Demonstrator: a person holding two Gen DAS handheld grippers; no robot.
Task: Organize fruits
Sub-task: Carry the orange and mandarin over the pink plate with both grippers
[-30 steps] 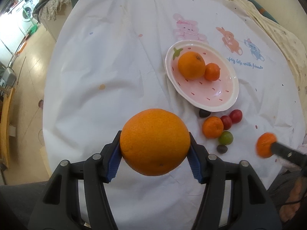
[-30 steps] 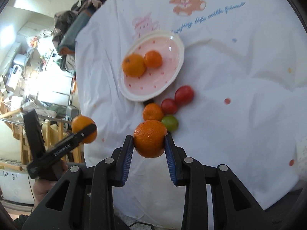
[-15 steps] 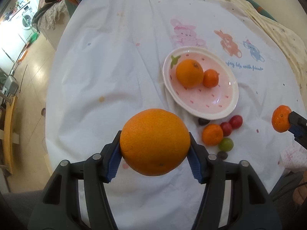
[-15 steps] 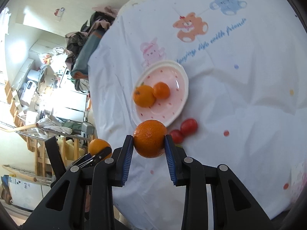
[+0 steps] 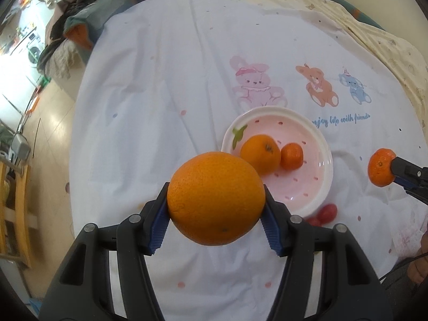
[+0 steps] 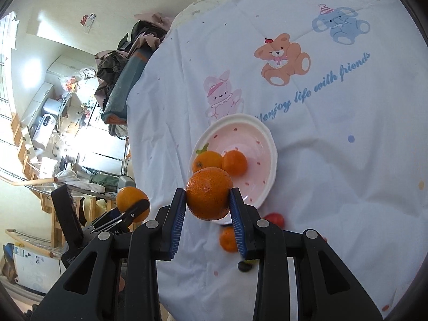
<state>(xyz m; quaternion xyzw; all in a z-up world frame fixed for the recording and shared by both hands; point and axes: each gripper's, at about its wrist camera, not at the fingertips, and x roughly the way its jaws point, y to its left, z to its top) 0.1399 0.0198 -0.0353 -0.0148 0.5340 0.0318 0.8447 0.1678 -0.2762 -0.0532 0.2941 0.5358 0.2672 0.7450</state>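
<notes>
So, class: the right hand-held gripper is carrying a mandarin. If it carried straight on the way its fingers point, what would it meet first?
Probably the pink plate. The right hand-held gripper, shut on its mandarin, points at the plate's near rim, where a bigger orange and a small mandarin sit. Depth is unclear, so it may pass above them.

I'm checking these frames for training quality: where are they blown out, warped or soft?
Left wrist view: the room at the left edge is overexposed, fisheye bends the tablecloth, and the red fruits beside the plate look smeared. Right wrist view: the bright kitchen area at left is washed out, with dark corners.
</notes>
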